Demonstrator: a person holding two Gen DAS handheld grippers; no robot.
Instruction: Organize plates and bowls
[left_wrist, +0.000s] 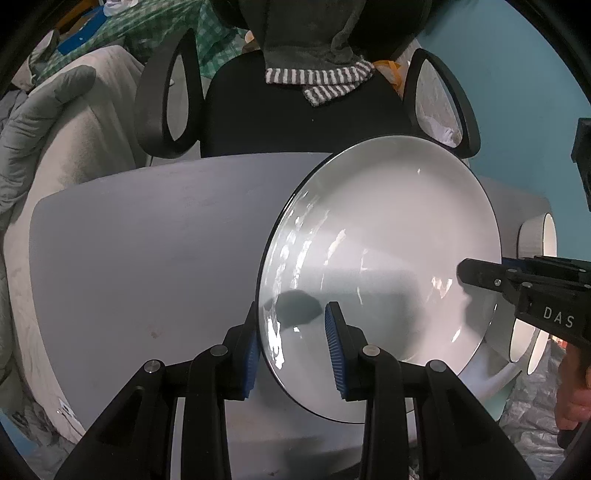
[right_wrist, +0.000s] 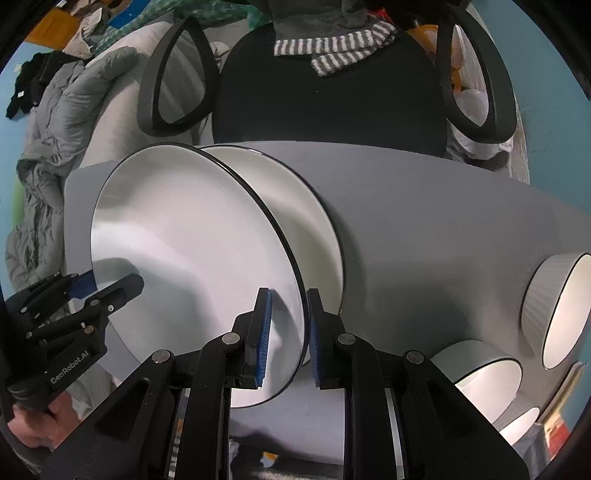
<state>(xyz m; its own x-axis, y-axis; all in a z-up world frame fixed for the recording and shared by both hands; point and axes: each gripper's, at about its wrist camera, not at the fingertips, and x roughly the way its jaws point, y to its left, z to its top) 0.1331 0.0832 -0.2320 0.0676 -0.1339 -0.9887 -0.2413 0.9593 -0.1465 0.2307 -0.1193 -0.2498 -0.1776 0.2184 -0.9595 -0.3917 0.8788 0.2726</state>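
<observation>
Carrying a white plate just above a second plate on the grey table; left gripper and right gripper clamp opposite rims. Bowls sit beyond the second plate. Next, likely: lower level, release together.

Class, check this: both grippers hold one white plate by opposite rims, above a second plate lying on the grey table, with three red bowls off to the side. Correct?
One error: the bowls are grey outside and white inside, not red, as the right wrist view shows. Otherwise right: left gripper and right gripper hold the plate above the second plate on the table.
</observation>
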